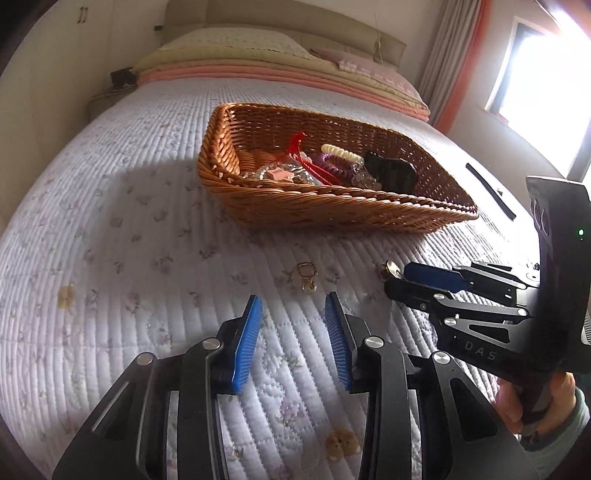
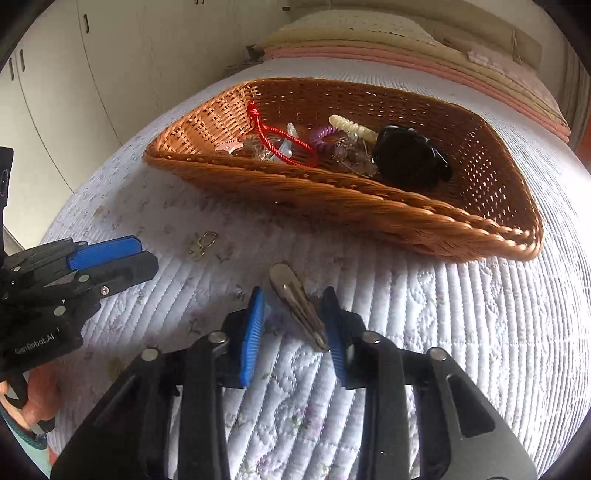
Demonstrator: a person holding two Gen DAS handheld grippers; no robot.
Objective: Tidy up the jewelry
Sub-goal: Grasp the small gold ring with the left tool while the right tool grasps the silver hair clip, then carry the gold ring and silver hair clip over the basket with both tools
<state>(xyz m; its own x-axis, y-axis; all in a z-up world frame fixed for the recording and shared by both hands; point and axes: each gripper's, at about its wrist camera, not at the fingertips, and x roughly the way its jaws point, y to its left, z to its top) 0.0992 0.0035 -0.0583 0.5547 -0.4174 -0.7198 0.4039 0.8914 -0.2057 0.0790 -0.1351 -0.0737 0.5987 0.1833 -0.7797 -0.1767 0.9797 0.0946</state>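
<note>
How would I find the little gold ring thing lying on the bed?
Start at the brown wicker basket on the white quilted bedspread. On the bare quilt in front of the basket's near rim lie two metal pieces. The small gold ring-shaped clasp is the looped one lying alone, while the long silver hair clip lies between the blue pads of the right hand-held gripper.

Bed: a big bed (image 1: pixel 147 221) fills the room, with a white quilt with small flowers.
Pillows: pink and yellow ones (image 1: pixel 236 55) are stacked at the far end.
Headboard: soft and beige (image 1: pixel 295 14).
Cupboards: tall cream doors (image 2: pixel 92 74) stand at the side.
Window: a bright window (image 1: pixel 535 85) lets sun in.
Curtain: grey and orange (image 1: pixel 458 55), next to the window.
</note>
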